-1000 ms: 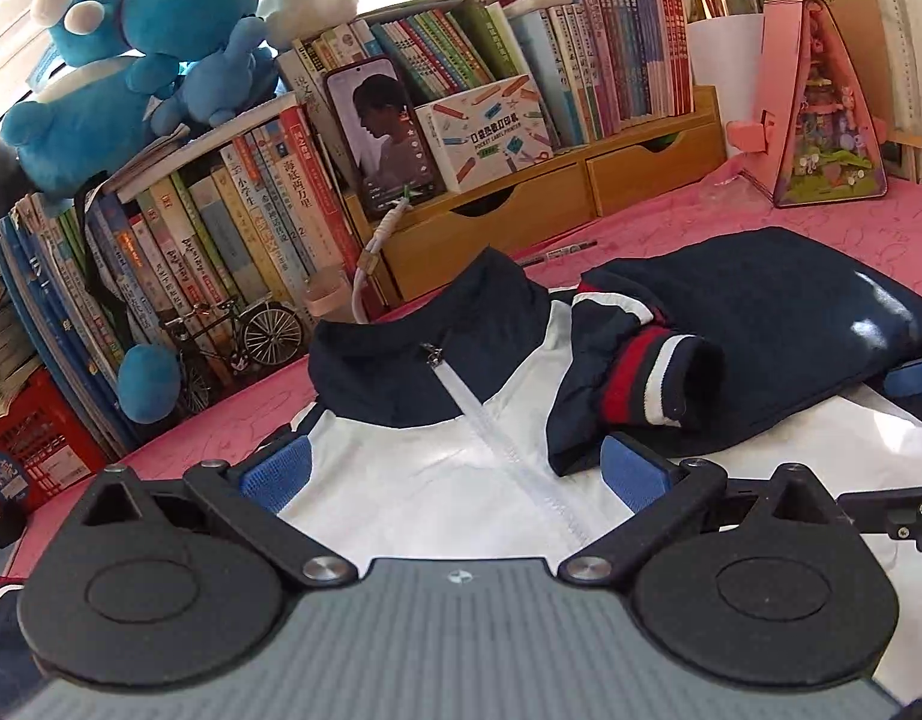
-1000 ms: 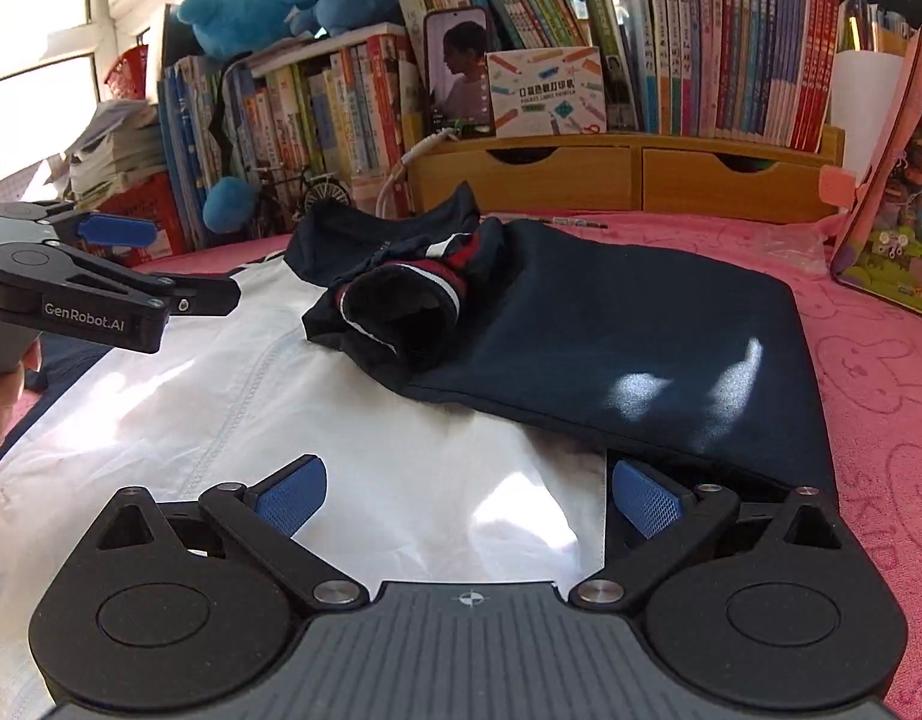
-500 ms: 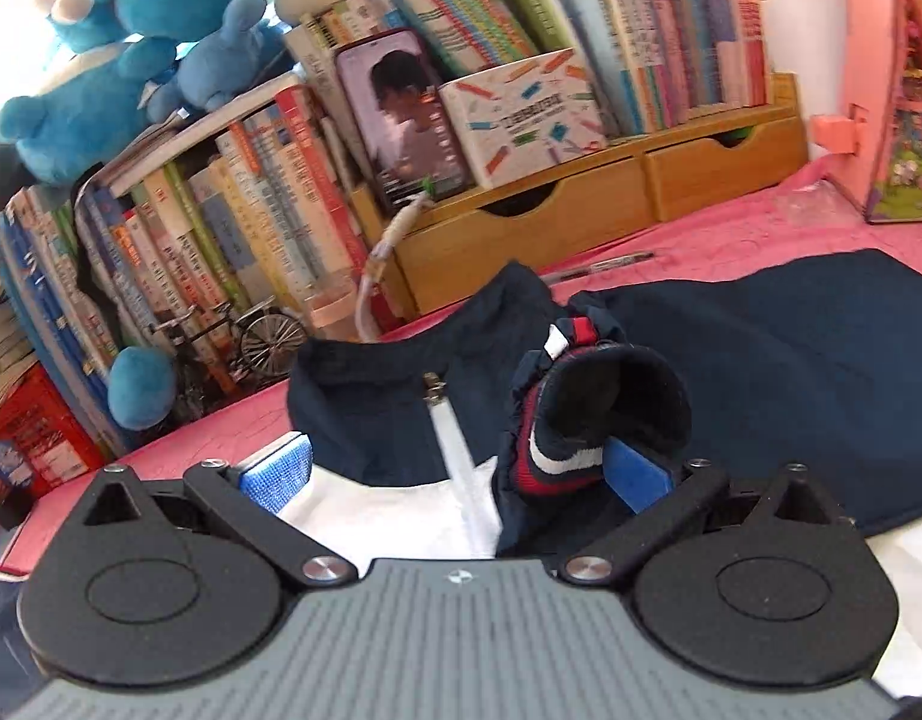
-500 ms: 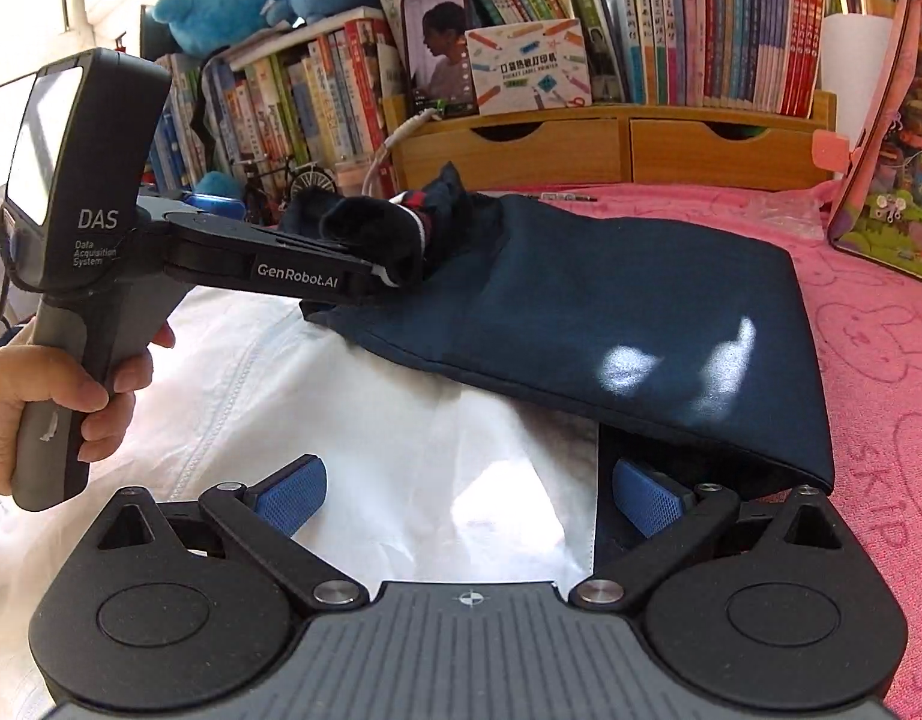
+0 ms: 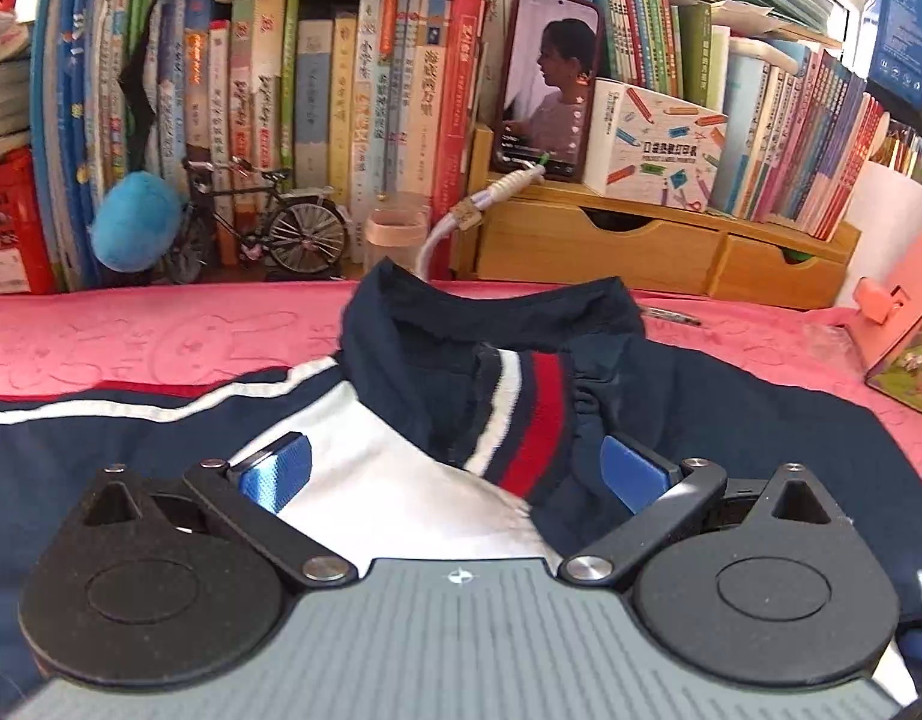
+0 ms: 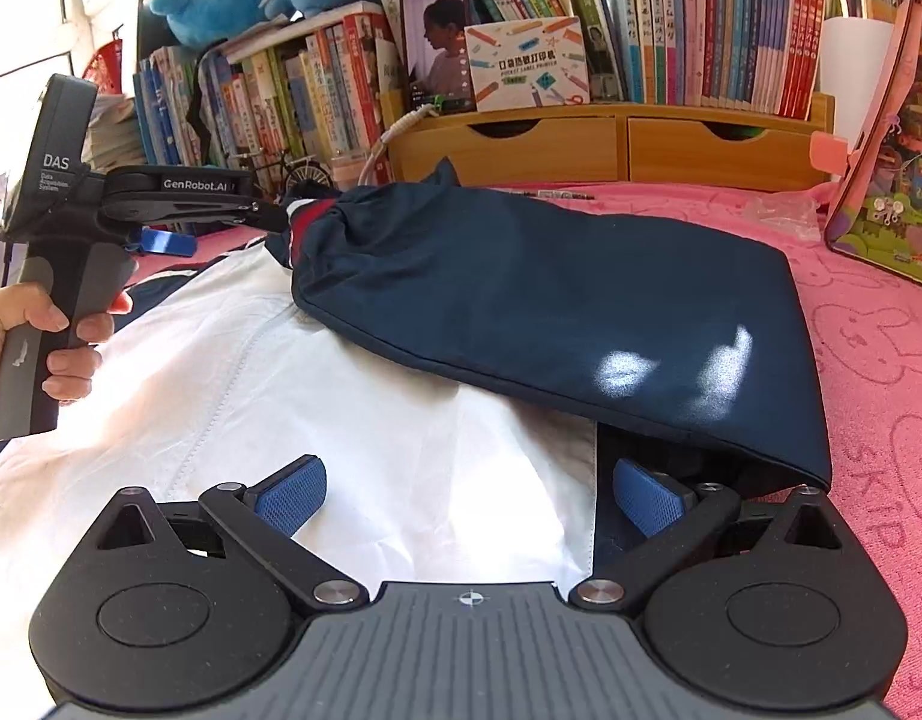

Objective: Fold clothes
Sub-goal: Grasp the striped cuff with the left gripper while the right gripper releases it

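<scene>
- My left tool (image 5: 455,471) has its blue pads spread wide, with the striped cuff (image 5: 521,420) of the jacket (image 5: 731,420) lying between them; the right-hand pad sits against the cuff, the left-hand one over the white front.
- From the right wrist view I see that same left tool (image 6: 263,213) held in a hand (image 6: 17,348), its tip at the bunched cuff (image 6: 308,219).
- My right tool (image 6: 470,495) is also wide apart, low over the jacket's hem: one pad above the white panel (image 6: 401,420), the other tucked under the edge of the navy sleeve (image 6: 581,300).
- The jacket lies flat on the pink worktop (image 6: 881,330), zip side up, the navy sleeve folded across its chest and the collar (image 5: 491,306) towards the bookshelf (image 5: 341,90).
- A phone (image 6: 437,48) leans upright among the books, above the wooden drawers (image 6: 611,141).
</scene>
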